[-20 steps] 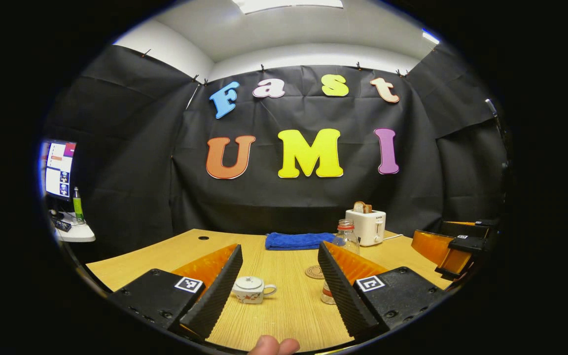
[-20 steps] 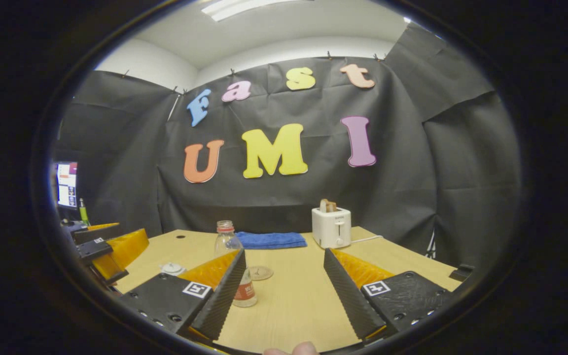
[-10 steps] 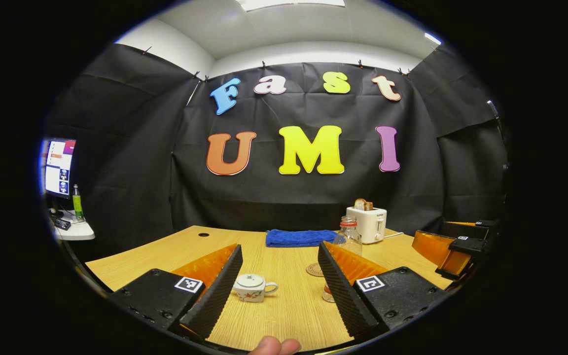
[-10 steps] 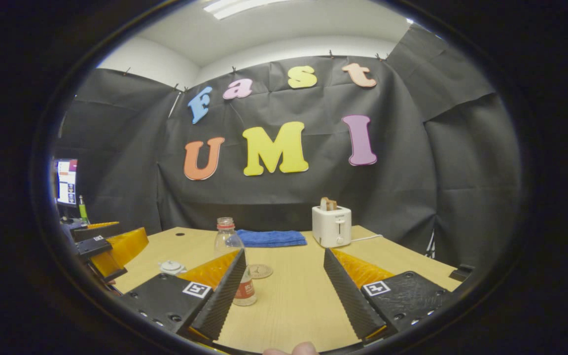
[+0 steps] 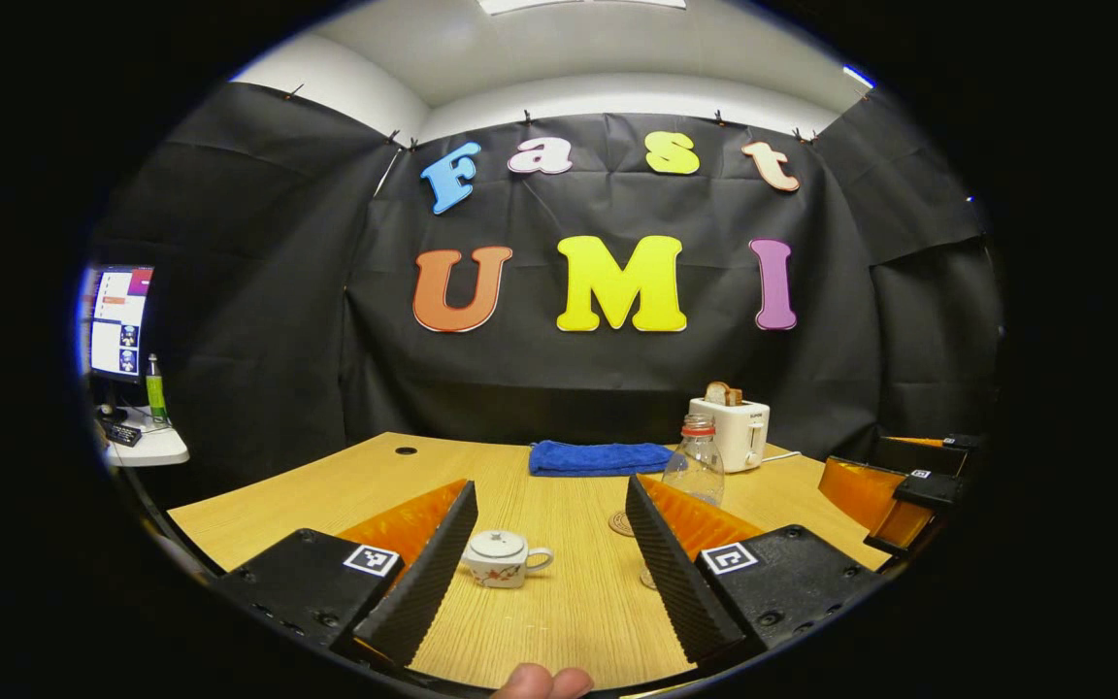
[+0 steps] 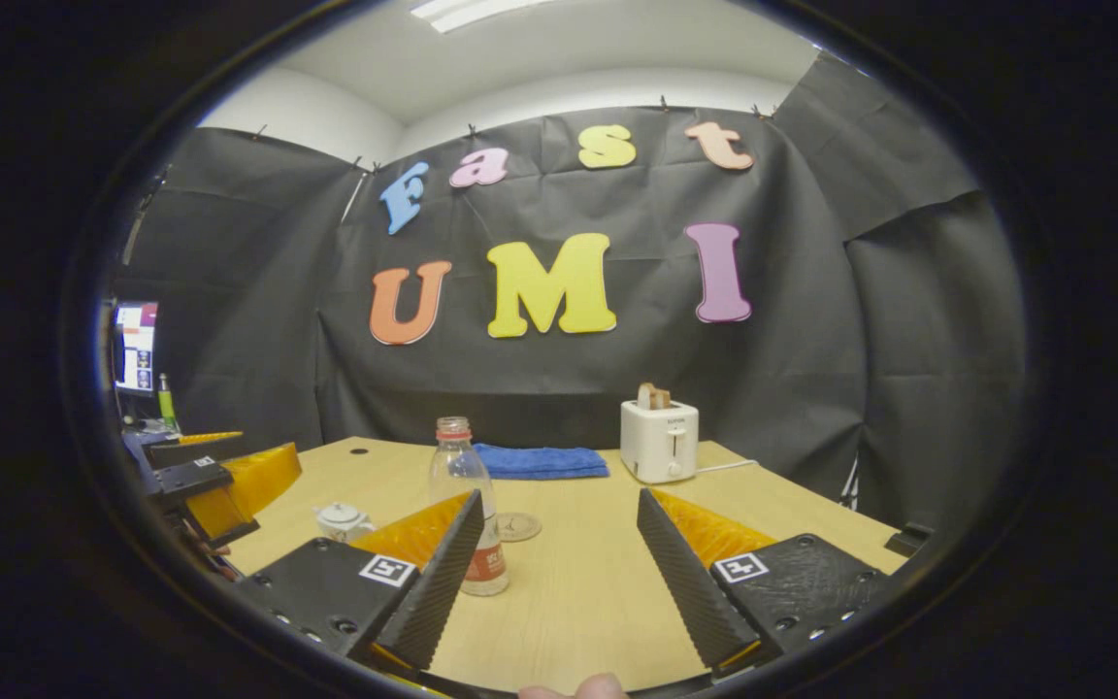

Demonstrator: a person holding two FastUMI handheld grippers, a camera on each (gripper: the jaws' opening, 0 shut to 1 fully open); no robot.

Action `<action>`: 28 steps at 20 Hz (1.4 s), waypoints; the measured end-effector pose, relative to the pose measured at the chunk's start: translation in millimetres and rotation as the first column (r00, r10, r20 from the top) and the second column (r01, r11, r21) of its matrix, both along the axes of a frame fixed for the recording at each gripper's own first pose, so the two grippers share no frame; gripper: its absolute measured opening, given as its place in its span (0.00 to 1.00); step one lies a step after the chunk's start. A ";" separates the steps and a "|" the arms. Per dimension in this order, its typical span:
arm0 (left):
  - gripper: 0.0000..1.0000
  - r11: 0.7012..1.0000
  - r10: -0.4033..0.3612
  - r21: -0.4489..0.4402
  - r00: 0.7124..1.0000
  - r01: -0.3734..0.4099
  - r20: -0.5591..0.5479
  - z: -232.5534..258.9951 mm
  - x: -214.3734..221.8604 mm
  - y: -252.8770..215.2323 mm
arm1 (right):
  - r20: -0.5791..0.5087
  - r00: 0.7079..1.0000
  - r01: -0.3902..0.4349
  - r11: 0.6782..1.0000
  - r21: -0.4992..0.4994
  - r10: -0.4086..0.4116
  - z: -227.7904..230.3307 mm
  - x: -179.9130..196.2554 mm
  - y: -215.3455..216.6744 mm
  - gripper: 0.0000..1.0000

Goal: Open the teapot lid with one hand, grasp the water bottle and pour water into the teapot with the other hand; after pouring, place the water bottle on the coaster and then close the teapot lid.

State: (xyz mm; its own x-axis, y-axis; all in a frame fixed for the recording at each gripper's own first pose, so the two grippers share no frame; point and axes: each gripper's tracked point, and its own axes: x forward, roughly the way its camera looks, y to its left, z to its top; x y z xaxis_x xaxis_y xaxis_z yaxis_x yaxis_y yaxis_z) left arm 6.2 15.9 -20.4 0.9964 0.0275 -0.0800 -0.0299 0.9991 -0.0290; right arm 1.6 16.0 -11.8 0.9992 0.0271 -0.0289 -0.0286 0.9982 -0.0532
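Observation:
A small white teapot (image 5: 498,559) with its lid on sits on the wooden table (image 5: 559,621), just right of my left gripper's near finger. My left gripper (image 5: 551,558) is open, with nothing held. A clear water bottle (image 6: 467,495) with a red label stands uncapped behind the left finger of my open right gripper (image 6: 559,563). The bottle (image 5: 697,464) rises behind the right finger in the left gripper view. A round coaster (image 6: 518,526) lies just beyond the bottle. The teapot (image 6: 343,520) is at the left in the right gripper view.
A blue cloth (image 5: 600,457) lies at the table's far edge, and a white toaster (image 6: 658,442) with bread stands to its right. A monitor (image 5: 117,320) and a green bottle sit on a side desk at far left. The other gripper (image 5: 894,485) shows at right.
Both grippers have tilted or risen slightly, so the table and its objects sit a little lower and farther ahead. Nothing was taken hold of.

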 end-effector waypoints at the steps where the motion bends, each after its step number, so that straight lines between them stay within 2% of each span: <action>1: 0.96 1.000 0.002 -0.005 1.000 -0.002 -0.006 -3.8 2.6 1.8 | -0.003 1.000 -0.003 1.000 0.001 0.003 -0.7 0.9 0.4 0.95; 4: 0.97 0.999 0.001 -0.043 0.999 -0.003 -0.049 -21.0 10.6 8.4 | -0.013 1.000 -0.003 1.000 -0.021 0.003 -6.7 5.3 -1.6 0.95; 9: 0.97 0.999 0.027 -0.023 0.990 -0.030 -0.140 -52.5 30.8 27.5 | -0.059 0.998 0.001 1.000 -0.005 -0.002 -26.7 13.2 -6.5 0.92; 11: 0.97 1.000 0.021 -0.019 0.985 -0.024 -0.173 -66.7 40.7 30.2 | -0.075 0.997 0.006 1.000 -0.008 -0.006 -31.3 18.0 -9.3 0.99; 12: 0.97 1.000 0.020 -0.017 0.983 -0.023 -0.183 -71.8 45.6 31.3 | -0.077 0.997 0.009 1.000 -0.011 -0.010 -32.5 20.2 -10.8 0.96; 17: 0.97 0.999 0.029 -0.017 0.972 -0.034 -0.234 -95.7 70.3 41.0 | -0.111 0.993 0.029 1.000 -0.010 -0.030 -45.1 33.6 -19.4 0.96; 18: 0.96 0.999 0.030 -0.014 0.971 -0.034 -0.239 -97.8 75.2 42.3 | -0.115 0.993 0.036 0.999 -0.007 -0.036 -46.2 35.7 -22.4 0.92; 23: 0.79 0.999 0.031 0.016 0.960 -0.028 -0.280 -109.5 88.8 47.9 | -0.136 0.990 0.048 0.999 0.010 -0.046 -52.6 46.7 -26.1 0.95; 25: 0.69 0.999 0.034 0.024 0.954 -0.029 -0.299 -113.2 92.0 48.6 | -0.137 0.990 0.046 0.999 0.007 -0.045 -52.3 50.1 -25.9 0.92; 26: 0.62 0.999 0.032 0.026 0.951 -0.025 -0.308 -114.8 93.0 47.6 | -0.135 0.990 0.046 0.999 0.008 -0.044 -51.1 51.9 -25.3 0.96; 28: 0.55 0.999 0.032 0.034 0.946 -0.022 -0.324 -118.5 94.3 46.9 | -0.135 0.990 0.042 0.999 0.009 -0.041 -51.5 54.1 -25.0 0.96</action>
State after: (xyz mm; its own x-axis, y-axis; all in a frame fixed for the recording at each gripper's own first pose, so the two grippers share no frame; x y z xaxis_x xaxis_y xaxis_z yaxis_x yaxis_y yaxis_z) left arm 100.6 62.8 -138.9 0.9157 0.0610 -0.3973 -0.0594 0.9981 0.0163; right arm 55.6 -9.0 -63.2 0.9864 -0.0133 -0.1636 0.0068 0.9992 -0.0403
